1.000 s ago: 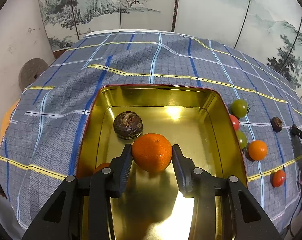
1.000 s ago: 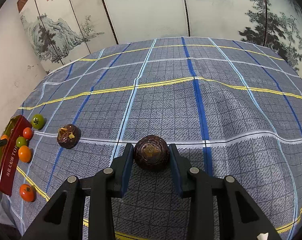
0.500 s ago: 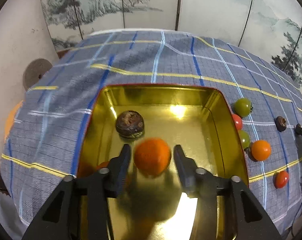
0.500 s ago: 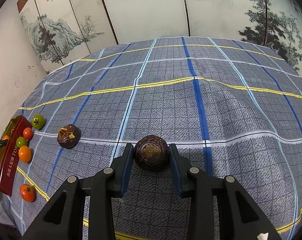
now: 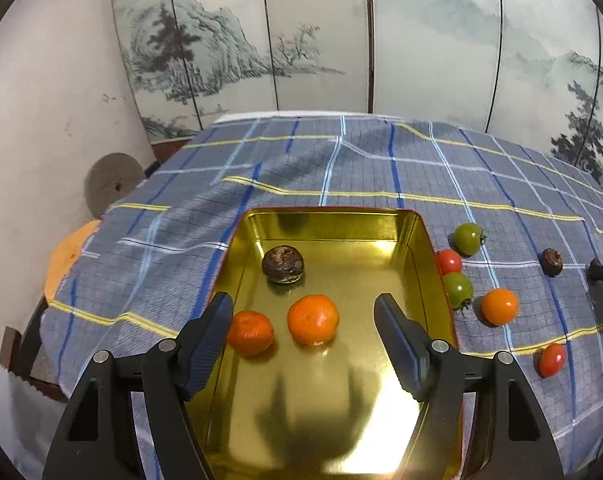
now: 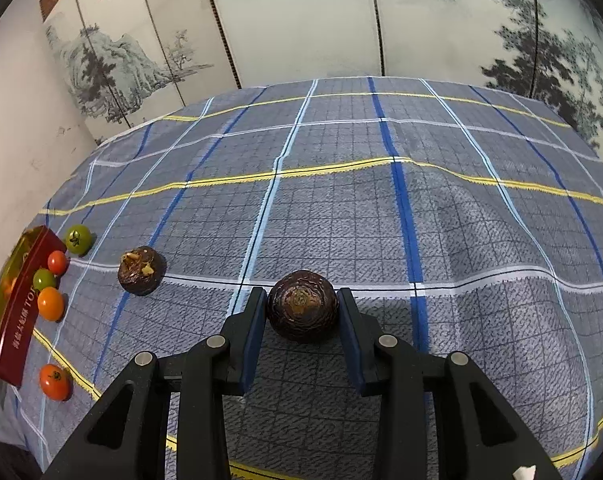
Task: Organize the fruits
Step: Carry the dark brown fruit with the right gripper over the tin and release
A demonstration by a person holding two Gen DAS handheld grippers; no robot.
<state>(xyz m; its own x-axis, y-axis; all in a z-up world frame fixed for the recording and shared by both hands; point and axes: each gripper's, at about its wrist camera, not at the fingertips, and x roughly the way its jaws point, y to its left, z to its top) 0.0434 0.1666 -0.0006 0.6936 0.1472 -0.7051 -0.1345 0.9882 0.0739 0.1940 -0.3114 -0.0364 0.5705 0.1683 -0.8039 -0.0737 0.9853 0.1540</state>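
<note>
In the left wrist view my left gripper is open and empty above the gold tin tray. In the tray lie an orange mandarin, a second mandarin by the left finger, and a dark brown fruit. In the right wrist view my right gripper is shut on a dark brown fruit that rests on the checked cloth. A second brown fruit lies to its left.
Small tomatoes lie beside the tray's right side: green, red, green, orange, red. The tray's red wall shows at the left of the right wrist view. A painted folding screen stands behind the table.
My left gripper has opened, let go of the mandarin into the tray, and pulled back and up. The right gripper has not moved.
</note>
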